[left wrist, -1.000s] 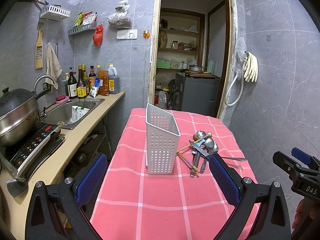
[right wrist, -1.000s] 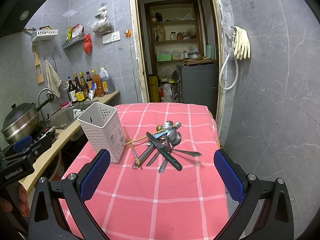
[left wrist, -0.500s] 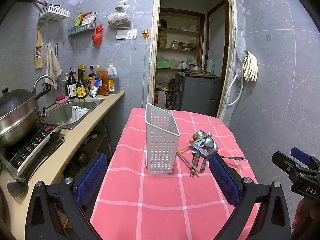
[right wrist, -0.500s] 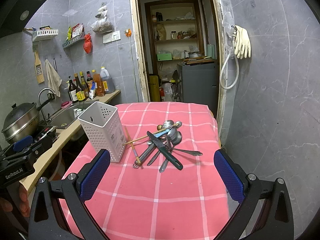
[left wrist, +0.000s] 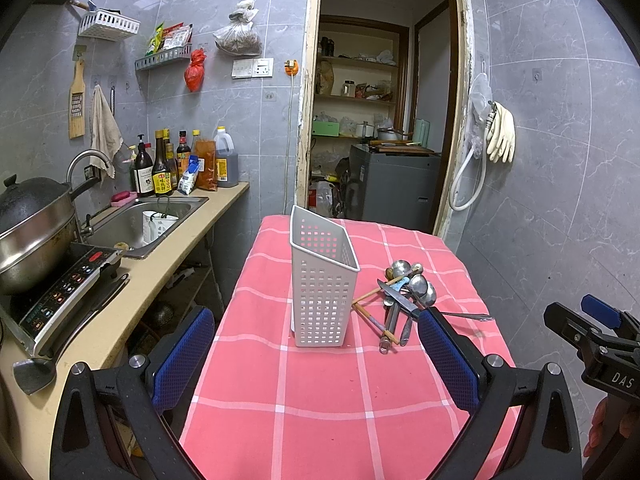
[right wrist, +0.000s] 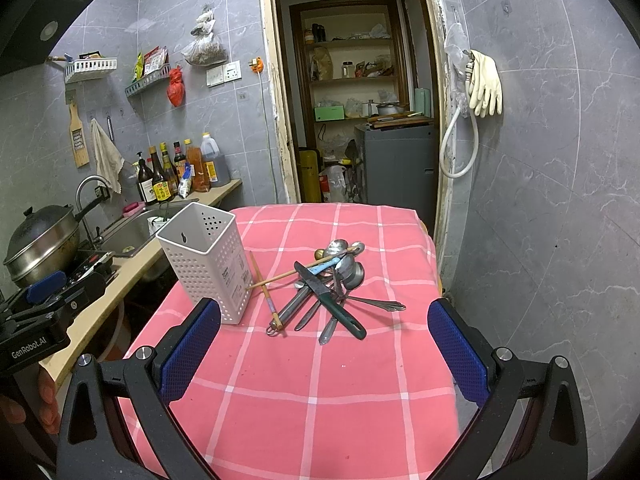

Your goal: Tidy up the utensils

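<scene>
A white perforated utensil holder (left wrist: 323, 292) (right wrist: 208, 260) stands upright and empty on the pink checked tablecloth (left wrist: 320, 392) (right wrist: 320, 384). To its right lies a pile of utensils (left wrist: 404, 300) (right wrist: 328, 284): metal spoons, a fork, wooden chopsticks and a green-handled knife (right wrist: 332, 300). My left gripper (left wrist: 316, 360) is open and empty, short of the holder. My right gripper (right wrist: 324, 344) is open and empty, just short of the pile. Each gripper shows at the other view's edge.
A kitchen counter (left wrist: 132, 280) runs along the left with a sink (left wrist: 140, 220), sauce bottles, an induction hob and a covered pot (left wrist: 32, 224). A grey tiled wall (right wrist: 560, 200) stands close on the table's right. A doorway (left wrist: 380, 120) opens behind.
Both grippers have shifted very slightly; the holder and the pile have not moved.
</scene>
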Demonstrator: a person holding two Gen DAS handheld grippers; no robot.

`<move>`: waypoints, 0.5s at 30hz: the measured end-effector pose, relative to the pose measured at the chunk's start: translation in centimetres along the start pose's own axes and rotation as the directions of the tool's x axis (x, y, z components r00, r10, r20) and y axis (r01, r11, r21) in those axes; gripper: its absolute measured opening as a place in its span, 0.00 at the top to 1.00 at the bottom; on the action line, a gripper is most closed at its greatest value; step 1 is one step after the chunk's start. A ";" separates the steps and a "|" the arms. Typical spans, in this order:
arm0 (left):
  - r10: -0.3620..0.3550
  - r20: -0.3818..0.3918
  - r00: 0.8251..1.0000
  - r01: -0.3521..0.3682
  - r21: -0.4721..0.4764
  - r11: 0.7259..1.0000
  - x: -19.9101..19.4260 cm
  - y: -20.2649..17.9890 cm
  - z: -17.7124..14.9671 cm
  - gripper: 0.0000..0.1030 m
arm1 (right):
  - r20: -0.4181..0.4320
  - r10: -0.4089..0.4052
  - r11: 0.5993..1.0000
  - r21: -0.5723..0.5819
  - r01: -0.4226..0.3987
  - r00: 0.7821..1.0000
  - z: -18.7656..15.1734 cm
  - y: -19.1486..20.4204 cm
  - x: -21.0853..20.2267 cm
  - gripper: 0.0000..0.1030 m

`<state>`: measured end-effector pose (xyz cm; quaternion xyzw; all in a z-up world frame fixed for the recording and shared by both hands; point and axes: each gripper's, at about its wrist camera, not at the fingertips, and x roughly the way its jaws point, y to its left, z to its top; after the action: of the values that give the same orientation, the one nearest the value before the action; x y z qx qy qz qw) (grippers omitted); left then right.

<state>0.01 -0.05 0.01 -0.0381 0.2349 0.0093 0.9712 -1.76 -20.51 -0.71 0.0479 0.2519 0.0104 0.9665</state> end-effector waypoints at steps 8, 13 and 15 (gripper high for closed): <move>0.001 -0.001 1.000 -0.001 0.001 1.000 0.0 0.0 0.0 0.01 | -0.001 0.001 1.000 0.000 -0.001 1.000 0.0 -0.1 0.1 0.01; 0.001 -0.003 1.000 -0.001 0.001 1.000 0.2 0.7 -0.2 0.00 | -0.003 0.001 1.000 0.000 -0.001 1.000 0.0 -0.1 0.2 0.01; 0.002 -0.003 1.000 -0.002 0.001 1.000 0.2 0.7 -0.2 0.00 | -0.002 0.002 1.000 0.001 -0.002 1.000 0.1 -0.2 0.2 0.01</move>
<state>0.04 0.66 -0.29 -0.0374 0.2362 0.0101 0.9709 -1.60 -20.69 -0.75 0.0487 0.2529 0.0111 0.9662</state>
